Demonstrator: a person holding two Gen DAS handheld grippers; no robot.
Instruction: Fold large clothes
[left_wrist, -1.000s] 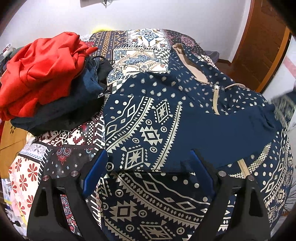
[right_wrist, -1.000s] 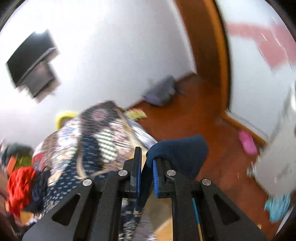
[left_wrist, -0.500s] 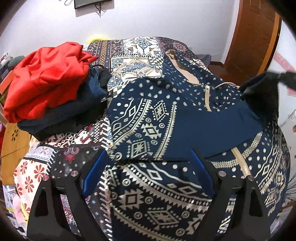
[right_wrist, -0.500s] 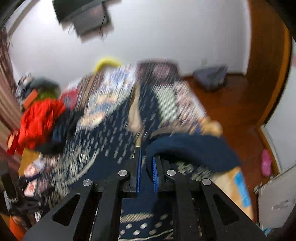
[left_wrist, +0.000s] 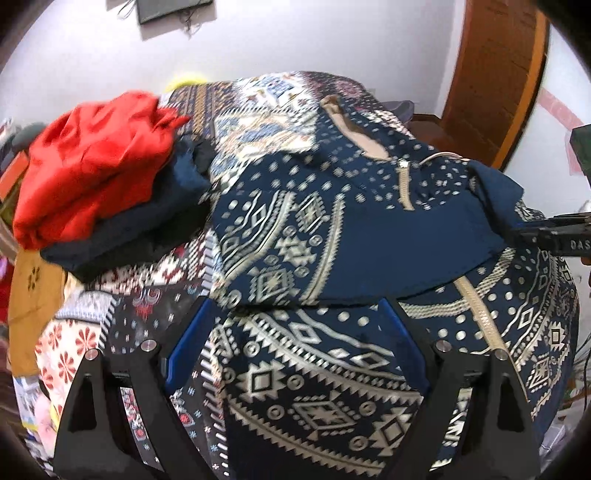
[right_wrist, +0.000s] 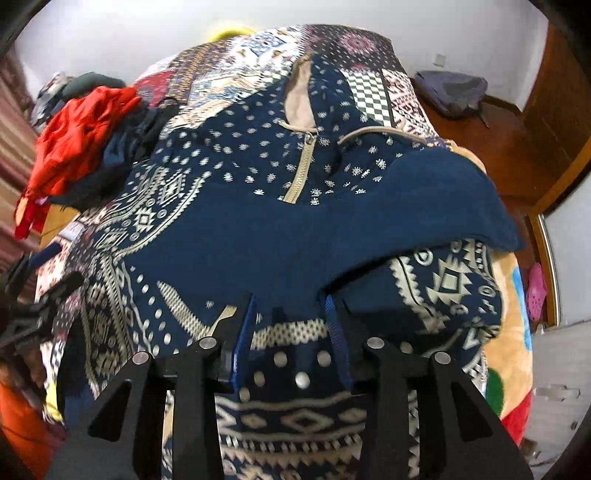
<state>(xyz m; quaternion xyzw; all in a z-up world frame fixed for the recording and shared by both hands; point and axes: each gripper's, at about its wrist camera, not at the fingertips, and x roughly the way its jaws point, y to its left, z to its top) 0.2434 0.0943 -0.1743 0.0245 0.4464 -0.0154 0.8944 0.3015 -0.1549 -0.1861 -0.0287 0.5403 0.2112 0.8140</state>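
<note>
Leftmost, a red garment (left_wrist: 92, 162) tops a pile of dark clothes (left_wrist: 129, 229) on the bed (left_wrist: 74, 332). Beside it the navy patterned dress (left_wrist: 295, 236) lies spread across the bed, one side flap laid over its middle, plain reverse up. The left gripper (left_wrist: 295, 332) hovers over the near hem, jaws wide apart and empty. Further right, the right gripper (right_wrist: 291, 325) sits at the folded flap's edge, jaws apart, clamping nothing. The first side fold looks done; next, probably, grasp the other side or the hem and fold again. No containers show.
</note>
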